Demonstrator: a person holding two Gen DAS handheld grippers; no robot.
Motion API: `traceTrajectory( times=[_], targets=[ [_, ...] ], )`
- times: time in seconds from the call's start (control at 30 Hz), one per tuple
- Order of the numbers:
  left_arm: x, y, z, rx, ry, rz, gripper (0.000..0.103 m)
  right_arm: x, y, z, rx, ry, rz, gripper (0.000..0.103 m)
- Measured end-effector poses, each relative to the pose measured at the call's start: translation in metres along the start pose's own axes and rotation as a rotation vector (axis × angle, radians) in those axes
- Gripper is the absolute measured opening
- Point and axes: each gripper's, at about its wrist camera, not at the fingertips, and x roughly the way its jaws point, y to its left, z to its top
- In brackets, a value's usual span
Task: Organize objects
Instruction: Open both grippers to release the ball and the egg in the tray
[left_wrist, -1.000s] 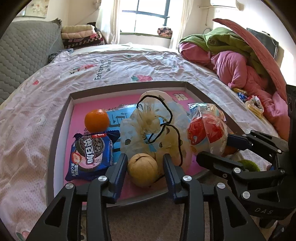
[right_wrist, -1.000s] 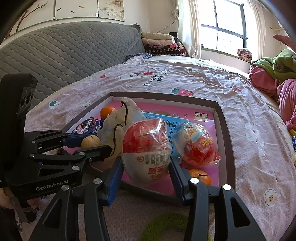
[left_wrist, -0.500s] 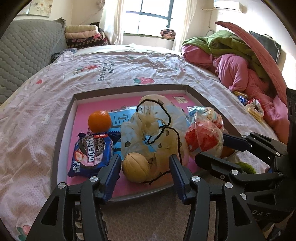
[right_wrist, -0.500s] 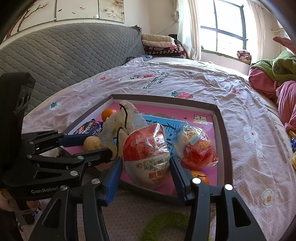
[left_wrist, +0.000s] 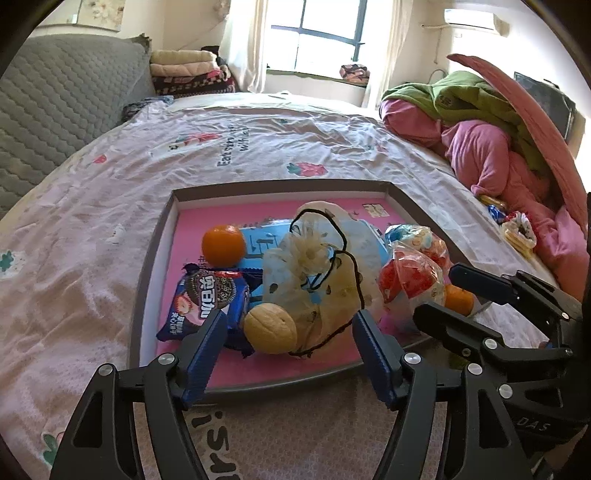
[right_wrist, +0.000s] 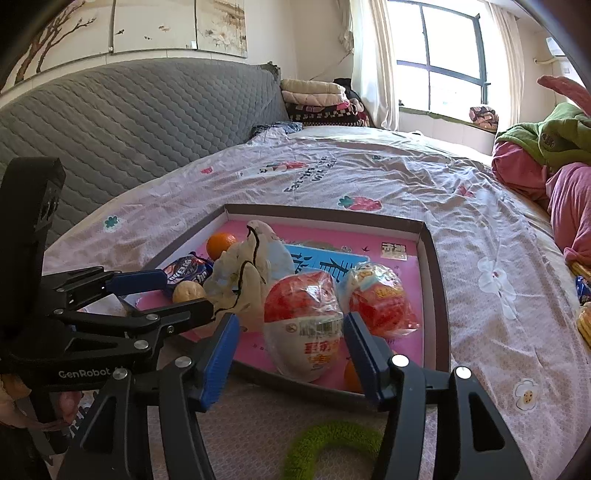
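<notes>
A shallow box with a pink floor lies on the bed. In it are an orange, a blue cookie pack, a walnut, a white drawstring pouch and two wrapped red-and-white toy eggs. My left gripper is open, just short of the walnut and not touching it. My right gripper is open around the nearer egg, which rests in the box. A second orange sits behind the eggs.
A green ring lies on the bedspread below the right gripper. A pile of pink and green bedding is at the right. A grey padded headboard stands at the left. Snack packets lie at the bed's right edge.
Both grippers opened and drew back from the box. The left one let go of the walnut. The right one released the nearer egg, which now rests in the box.
</notes>
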Motion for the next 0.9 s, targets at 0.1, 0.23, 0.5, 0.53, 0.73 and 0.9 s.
traceTrajectory(
  times=[0.1,0.23,0.5,0.53,0.73,0.9],
  targets=[
    [-0.005,0.0,0.0,-0.006,-0.01,0.006,0.073,-0.004,0.002,0.002,-0.003,-0.014,0.0,0.059],
    [-0.011,0.0,0.001,-0.003,-0.031,0.03,0.076,-0.012,0.004,0.005,-0.013,-0.039,-0.001,0.06],
    [-0.021,0.006,0.001,-0.015,-0.051,0.058,0.078,-0.024,0.005,0.007,-0.008,-0.072,0.003,0.069],
    [-0.022,0.006,0.001,-0.014,-0.052,0.061,0.078,-0.025,0.005,0.007,-0.005,-0.074,0.003,0.072],
    [-0.028,0.005,-0.002,-0.006,-0.057,0.071,0.08,-0.036,0.004,0.002,0.017,-0.091,-0.005,0.074],
    [-0.036,-0.003,-0.007,0.037,-0.064,0.081,0.08,-0.044,0.004,-0.006,0.024,-0.099,-0.026,0.075]
  ],
)
